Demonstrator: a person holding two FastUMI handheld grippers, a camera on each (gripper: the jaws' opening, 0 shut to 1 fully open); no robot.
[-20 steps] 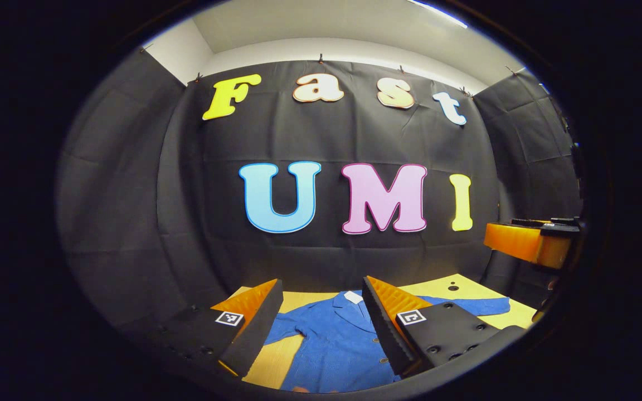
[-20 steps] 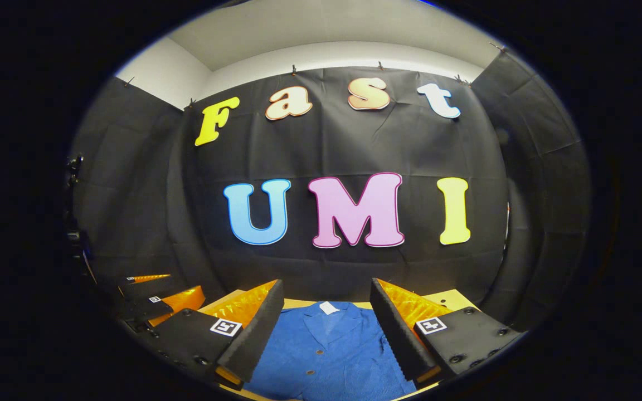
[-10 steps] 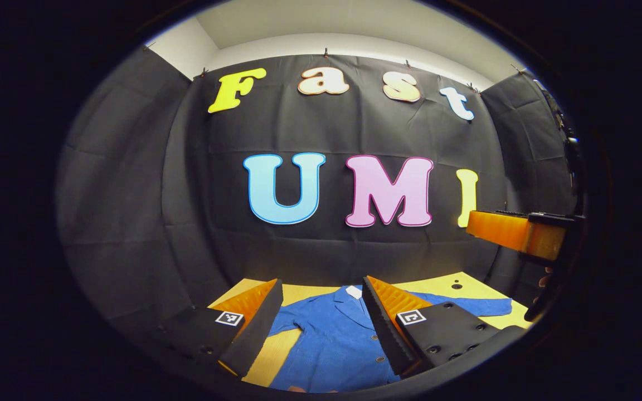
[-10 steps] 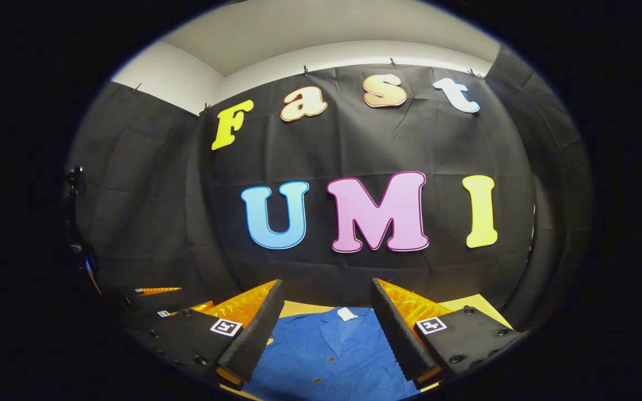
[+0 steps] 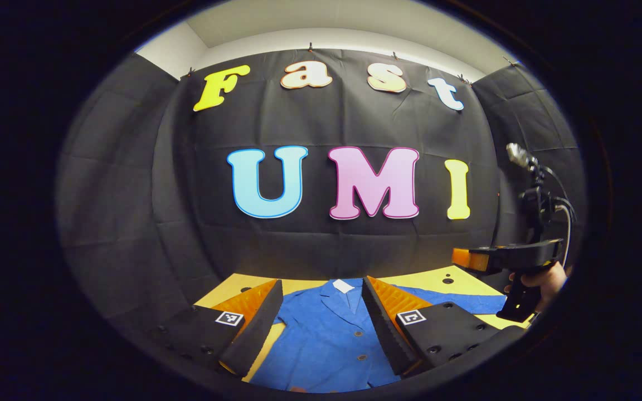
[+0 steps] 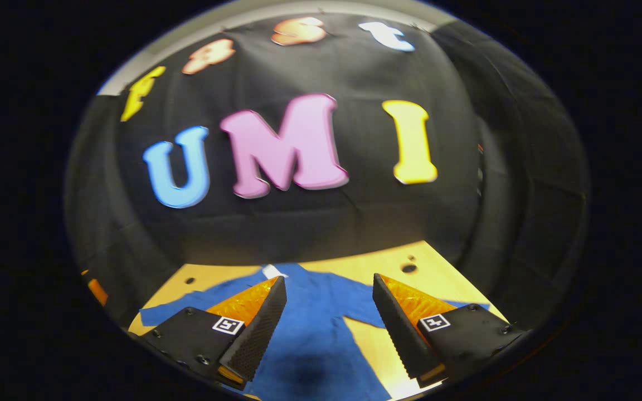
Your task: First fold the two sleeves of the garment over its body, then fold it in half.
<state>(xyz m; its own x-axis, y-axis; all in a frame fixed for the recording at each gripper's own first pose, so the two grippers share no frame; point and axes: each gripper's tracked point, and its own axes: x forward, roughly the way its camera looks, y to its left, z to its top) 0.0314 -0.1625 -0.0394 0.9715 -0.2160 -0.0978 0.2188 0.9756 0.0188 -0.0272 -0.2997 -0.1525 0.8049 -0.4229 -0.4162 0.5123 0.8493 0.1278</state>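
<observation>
A blue buttoned garment (image 5: 321, 340) lies flat, front up, on the yellow table (image 5: 232, 284), its white collar label (image 5: 343, 285) at the far end. My left gripper (image 5: 322, 280) hovers open above the garment's left half with nothing between its fingers. One sleeve (image 5: 466, 304) stretches out to the right. In the right gripper view the garment (image 6: 321, 303) has both sleeves spread, one sleeve (image 6: 181, 306) to the left. My right gripper (image 6: 329, 277) is open, tilted down over the garment's right side. That gripper (image 5: 513, 257) hangs above the right sleeve, held by a hand (image 5: 544, 281).
The black cloth wall closes the table at the back and sides. The table (image 6: 399, 259) has small holes (image 6: 408, 268) near its far right corner. A camera on a stand (image 5: 533, 184) rises at the right. An orange part of the left gripper (image 6: 97, 291) shows at the left edge.
The right gripper has dropped lower and tipped down toward the table, blurring its view; it has also swung to the garment's right side. The left gripper has barely shifted.
</observation>
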